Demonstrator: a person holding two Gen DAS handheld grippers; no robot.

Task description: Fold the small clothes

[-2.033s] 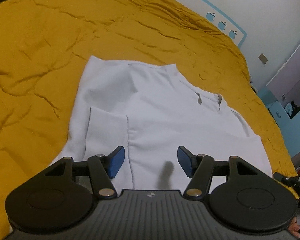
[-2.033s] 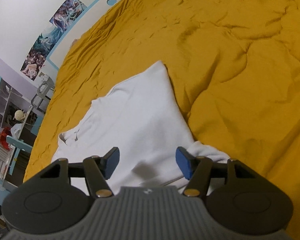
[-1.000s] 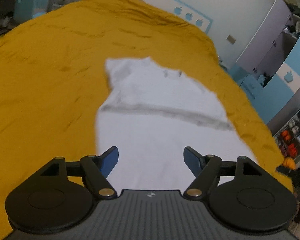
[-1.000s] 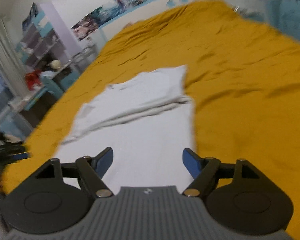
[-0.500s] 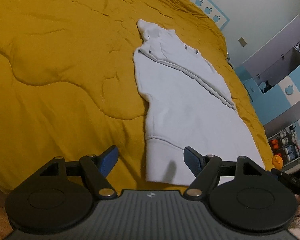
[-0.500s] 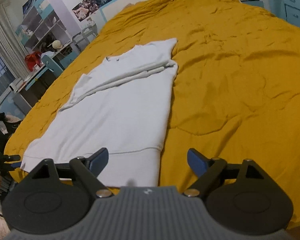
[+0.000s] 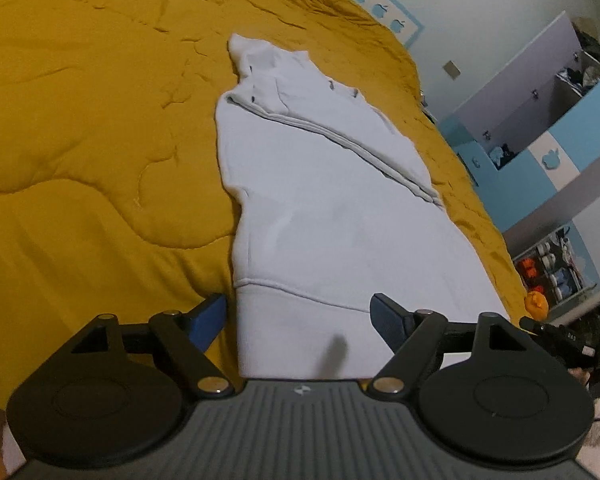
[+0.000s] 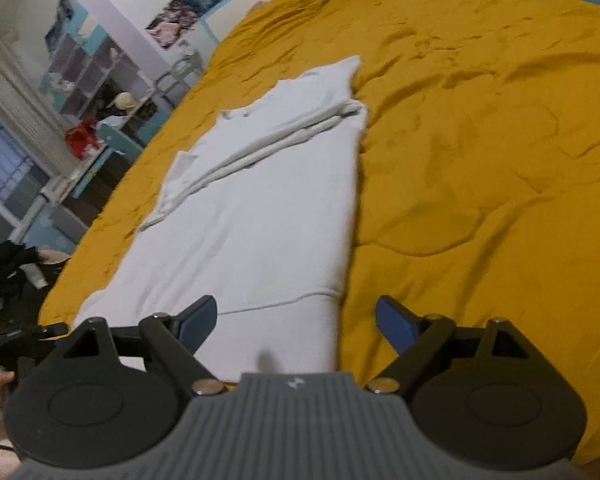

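Note:
A white sweatshirt [image 7: 332,216] lies flat on the mustard-yellow quilt [image 7: 92,128], its sleeves folded across the chest at the far end and its ribbed hem nearest me. My left gripper [image 7: 300,318] is open and empty, with the hem's left corner between its jaws. In the right wrist view the same sweatshirt [image 8: 260,216] runs away from me on the quilt [image 8: 480,160]. My right gripper [image 8: 296,318] is open and empty, with the hem's right corner between its jaws.
The bed's near edge runs just under both grippers. Blue and lilac cabinets [image 7: 548,120] stand right of the bed in the left wrist view. Shelves and a desk with clutter [image 8: 100,120] stand left of it in the right wrist view.
Both grippers have pulled back from over the shirt's chest to the hem end and settled low over its two corners. The sleeves now lie folded across the chest.

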